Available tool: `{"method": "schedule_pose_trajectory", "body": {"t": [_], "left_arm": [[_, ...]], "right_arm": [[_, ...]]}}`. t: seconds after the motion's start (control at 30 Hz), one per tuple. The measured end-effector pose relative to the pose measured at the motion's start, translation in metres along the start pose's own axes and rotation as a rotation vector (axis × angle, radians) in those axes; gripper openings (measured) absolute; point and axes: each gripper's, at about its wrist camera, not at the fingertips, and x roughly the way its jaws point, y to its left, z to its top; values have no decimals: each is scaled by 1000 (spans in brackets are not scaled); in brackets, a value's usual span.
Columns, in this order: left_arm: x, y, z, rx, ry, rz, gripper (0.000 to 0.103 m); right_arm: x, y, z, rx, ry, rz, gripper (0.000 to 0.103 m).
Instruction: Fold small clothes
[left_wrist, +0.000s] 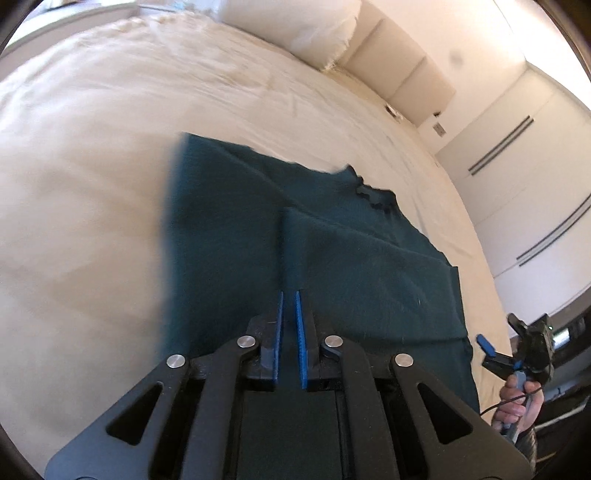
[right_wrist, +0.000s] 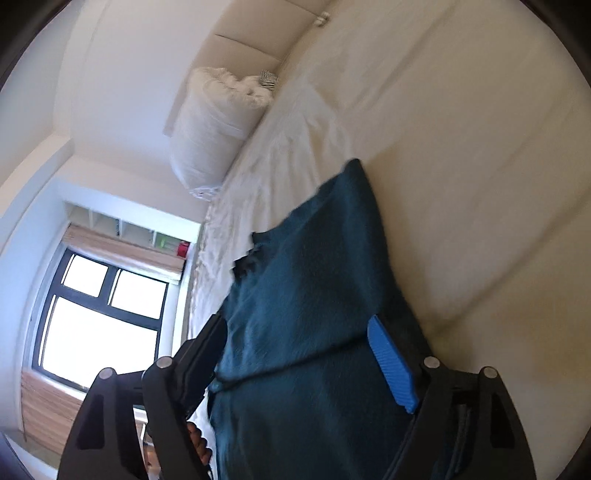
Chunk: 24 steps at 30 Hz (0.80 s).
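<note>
A dark teal garment (left_wrist: 332, 236) lies partly folded on the cream bed sheet (left_wrist: 92, 184). My left gripper (left_wrist: 289, 295) hovers over the garment's near part; its blue pads stand almost together with a thin gap and nothing shows between them. My right gripper (right_wrist: 295, 325) is wide open above the garment (right_wrist: 314, 295), one blue pad (right_wrist: 391, 365) on the right, the other finger dark on the left. The right gripper also shows in the left wrist view (left_wrist: 517, 350), held in a hand off the garment's right edge.
A white pillow (left_wrist: 295, 26) and padded headboard (left_wrist: 399, 74) are at the far end of the bed. A window (right_wrist: 99, 317) and shelves are beyond the bed in the right wrist view. Wardrobe doors (left_wrist: 535, 166) stand to the right.
</note>
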Motion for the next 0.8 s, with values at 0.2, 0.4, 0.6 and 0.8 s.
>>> {"method": "schedule_pose_trajectory", "body": {"t": [0.2,0.4,0.6,0.8], "left_arm": [[-96,25,-59,-56,-95,35,85],[-119,41,-131,-112,57,9,85],[-135,39,-173,-87,106,44,85],[-151,32,-208,-57,195,43,76]], "right_arm": [[-34,19,-43,-96,16,-30,83],[-68,7,-88,-126,58,-105,83],[-109,-12,-120,-146,82,-197,83],[-134,-37,-143,-109,115,-229,82]]}}
